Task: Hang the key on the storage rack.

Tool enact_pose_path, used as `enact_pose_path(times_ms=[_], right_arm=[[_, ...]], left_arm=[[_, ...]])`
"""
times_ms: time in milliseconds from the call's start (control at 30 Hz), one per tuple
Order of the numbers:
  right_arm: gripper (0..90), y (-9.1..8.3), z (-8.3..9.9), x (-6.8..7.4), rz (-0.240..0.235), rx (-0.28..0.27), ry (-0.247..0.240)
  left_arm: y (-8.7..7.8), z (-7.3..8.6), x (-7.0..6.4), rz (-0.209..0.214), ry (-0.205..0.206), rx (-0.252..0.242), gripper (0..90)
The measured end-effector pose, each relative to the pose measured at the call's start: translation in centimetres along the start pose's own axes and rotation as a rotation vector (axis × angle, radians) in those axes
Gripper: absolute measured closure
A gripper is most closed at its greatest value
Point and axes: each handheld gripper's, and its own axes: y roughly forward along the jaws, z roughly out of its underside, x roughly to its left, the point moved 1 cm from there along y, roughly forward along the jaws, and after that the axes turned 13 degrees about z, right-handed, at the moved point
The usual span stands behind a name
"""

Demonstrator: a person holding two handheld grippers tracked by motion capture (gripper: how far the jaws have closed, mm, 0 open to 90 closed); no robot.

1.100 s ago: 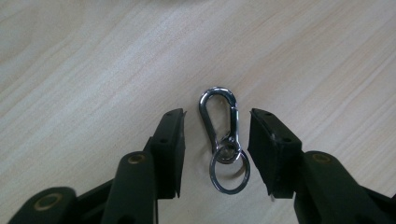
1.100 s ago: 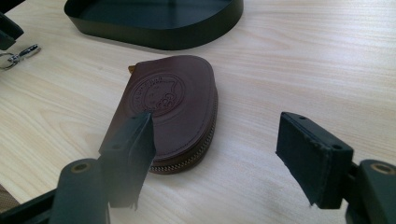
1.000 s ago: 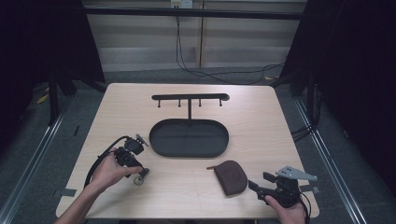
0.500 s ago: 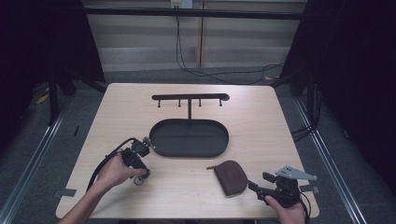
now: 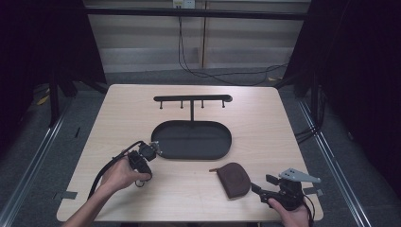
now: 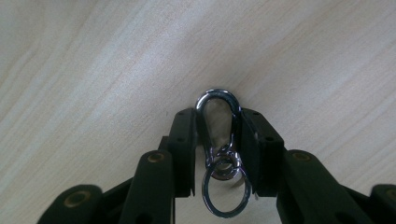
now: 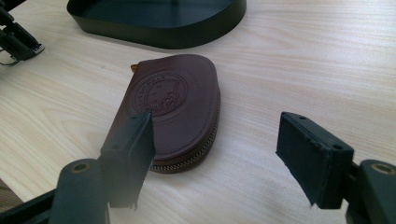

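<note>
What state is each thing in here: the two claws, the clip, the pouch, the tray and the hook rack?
Left claw: shut on the clip.
Clip: gate closed, rings hanging from it, gripped over the table.
Right claw: open, just short of the pouch.
Pouch: zipped shut, lying flat.
Tray: empty.
Hook rack: upright, nothing hung.

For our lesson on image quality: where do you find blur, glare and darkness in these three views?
Right gripper view: the near left finger is blurred, the brown zip pouch sharp. Left gripper view: glare on the carabiner clip. High view: the table lit, surroundings dark.
</note>
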Motion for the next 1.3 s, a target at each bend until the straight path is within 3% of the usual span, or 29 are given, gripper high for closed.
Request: enact_pose_path(times_ms=[200,367,567,600,767,800,833,867,967,1200,1300], right_arm=[[27.5,0.0,0.0,-0.1,-0.003,-0.001,0.003],[27.4,0.1,0.0,-0.1,-0.002,0.000,0.004],[27.5,0.1,0.0,-0.1,-0.001,0.001,0.006],[27.5,0.1,0.0,-0.1,-0.002,0.000,0.006],[27.5,0.1,0.0,-0.1,0.001,0.001,0.005],[27.4,0.1,0.0,-0.1,0.001,0.001,0.006],[27.4,0.1,0.0,-0.1,0.001,0.001,0.006],[27.4,0.1,0.0,-0.1,0.000,0.001,0.008],[27.5,0.0,0.0,-0.1,0.002,0.001,0.006],[27.5,0.1,0.0,-0.1,0.002,0.002,0.007],[27.4,0.1,0.0,-0.1,0.002,0.002,0.005]], left_arm=[[-0.1,-0.1,0.1,0.008,0.004,0.011,67.9],[-0.3,0.2,0.7,0.051,-0.011,-0.001,68.2],[-0.9,0.7,1.1,0.071,-0.025,-0.035,68.4],[-1.2,0.9,1.2,0.078,-0.049,-0.050,68.4],[-2.1,1.1,1.6,0.083,-0.042,-0.074,68.5],[-2.4,1.2,1.6,0.082,-0.029,-0.096,80.3],[-2.4,1.2,1.6,0.082,-0.029,-0.096,83.2],[-3.0,1.3,1.6,0.113,-0.028,-0.118,85.1],[-3.6,1.3,1.5,0.102,-0.026,-0.106,85.6],[-3.6,1.3,2.0,0.100,-0.051,-0.109,80.0],[-3.1,1.1,2.2,0.112,-0.063,-0.098,72.3]])
